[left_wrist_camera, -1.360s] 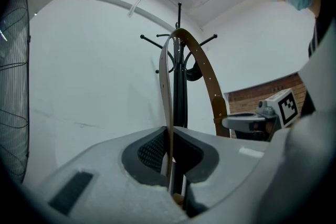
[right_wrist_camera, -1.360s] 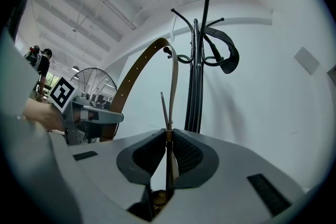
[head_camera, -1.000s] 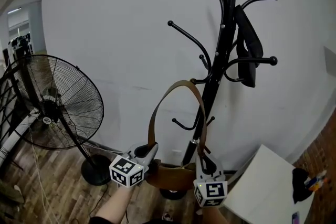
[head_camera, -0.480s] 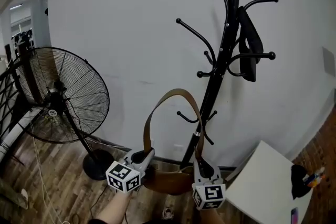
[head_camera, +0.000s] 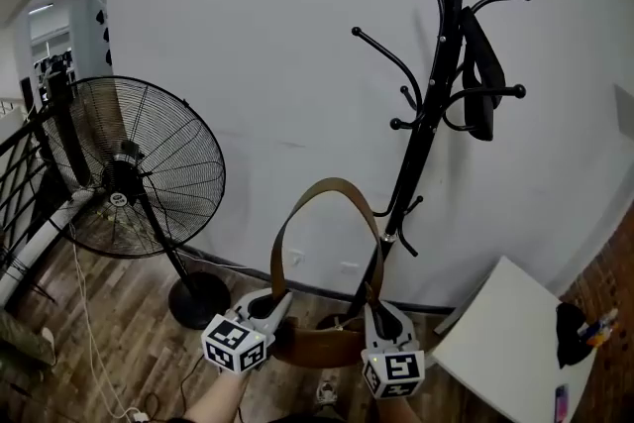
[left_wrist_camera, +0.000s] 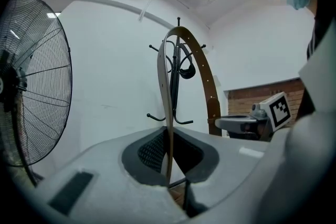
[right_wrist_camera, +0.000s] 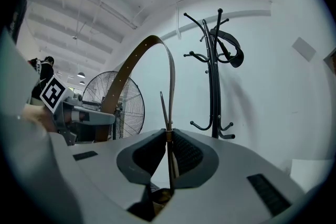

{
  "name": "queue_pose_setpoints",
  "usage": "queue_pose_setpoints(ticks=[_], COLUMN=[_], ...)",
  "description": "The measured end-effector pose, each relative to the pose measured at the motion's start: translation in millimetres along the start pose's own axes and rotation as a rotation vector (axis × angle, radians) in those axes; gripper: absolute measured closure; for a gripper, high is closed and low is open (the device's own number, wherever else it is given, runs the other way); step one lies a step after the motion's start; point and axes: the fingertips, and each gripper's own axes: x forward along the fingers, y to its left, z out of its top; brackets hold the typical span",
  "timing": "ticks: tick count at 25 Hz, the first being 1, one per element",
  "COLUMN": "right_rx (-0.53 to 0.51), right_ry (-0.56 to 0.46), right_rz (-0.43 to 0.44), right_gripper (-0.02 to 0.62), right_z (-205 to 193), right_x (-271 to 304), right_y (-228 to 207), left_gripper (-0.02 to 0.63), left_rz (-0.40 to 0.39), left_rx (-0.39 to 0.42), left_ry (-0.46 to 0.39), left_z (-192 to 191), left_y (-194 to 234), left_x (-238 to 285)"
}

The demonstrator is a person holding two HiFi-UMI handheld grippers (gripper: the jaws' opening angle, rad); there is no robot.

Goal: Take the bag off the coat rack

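The brown bag (head_camera: 317,344) hangs low between my two grippers, its strap (head_camera: 327,183) arching up in a loop, in front of the black coat rack (head_camera: 436,104) and off its hooks. My left gripper (head_camera: 275,304) is shut on the strap's left end (left_wrist_camera: 167,113), pinched between the pads. At the right end (right_wrist_camera: 170,92) of the strap my right gripper (head_camera: 377,310) is shut too. The rack (left_wrist_camera: 176,81) stands behind the loop in the left gripper view, and to the right (right_wrist_camera: 214,76) in the right gripper view.
A black item (head_camera: 483,74) hangs on the rack's upper right hooks. A large black floor fan (head_camera: 139,168) stands at the left on the wooden floor. A white table (head_camera: 505,347) sits at the lower right, with small things at its far edge (head_camera: 580,332).
The bag, its strap and both grippers have come down and away from the rack. The strap's loop, earlier up by a lower hook, now sits apart from the pole.
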Motion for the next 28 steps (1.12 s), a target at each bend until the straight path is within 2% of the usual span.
queue_pose_setpoints(ticks=[14, 28], right_rx=[0.041, 0.052], right_ry=[0.051, 0.096], right_rz=[0.033, 0.099], right_gripper=[0.552, 0.552], right_z=[-29, -51], right_x=[-38, -56], right_y=[47, 83], left_gripper=[0.594, 0.594], left_rz=[0.032, 0.086], left_rx=[-0.034, -0.067], left_ry=[0.036, 0.037], left_z=[-33, -53], left_y=[-17, -23], left_x=[-65, -112])
